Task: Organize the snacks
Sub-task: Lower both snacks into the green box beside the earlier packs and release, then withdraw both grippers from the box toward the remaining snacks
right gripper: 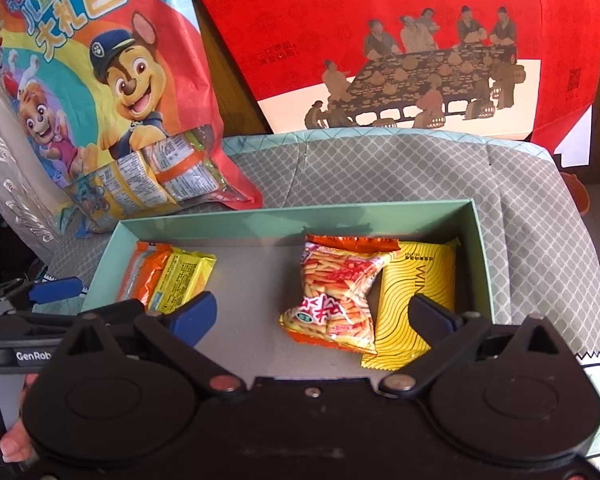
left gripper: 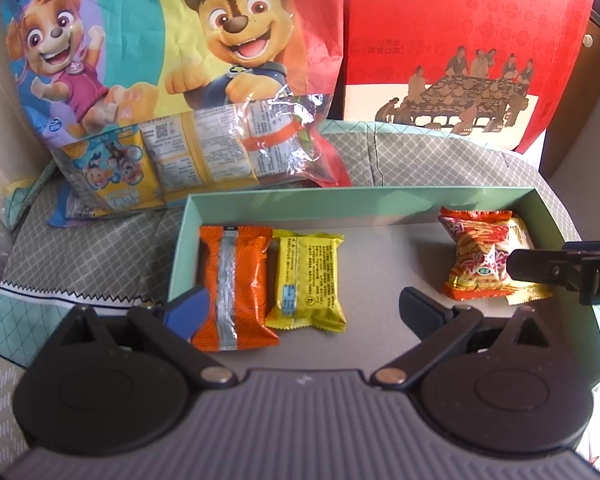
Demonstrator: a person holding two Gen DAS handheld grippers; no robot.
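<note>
A shallow green box [left gripper: 360,202] [right gripper: 292,220] sits on a patterned cloth. At its left lie an orange packet [left gripper: 234,284] [right gripper: 148,276] and a small yellow packet [left gripper: 306,284] [right gripper: 186,280] side by side. At its right a red-orange crisp-stick packet [left gripper: 480,260] [right gripper: 334,292] lies partly on a flat yellow packet [right gripper: 420,296]. My left gripper [left gripper: 300,312] is open and empty over the box's near left part. My right gripper [right gripper: 316,316] is open and empty just in front of the crisp-stick packet.
A large cartoon-dog snack bag [left gripper: 172,80] [right gripper: 112,100] leans behind the box on the left. A red gift box [left gripper: 468,48] [right gripper: 400,40] stands behind on the right. The right gripper's finger [left gripper: 548,270] shows in the left view.
</note>
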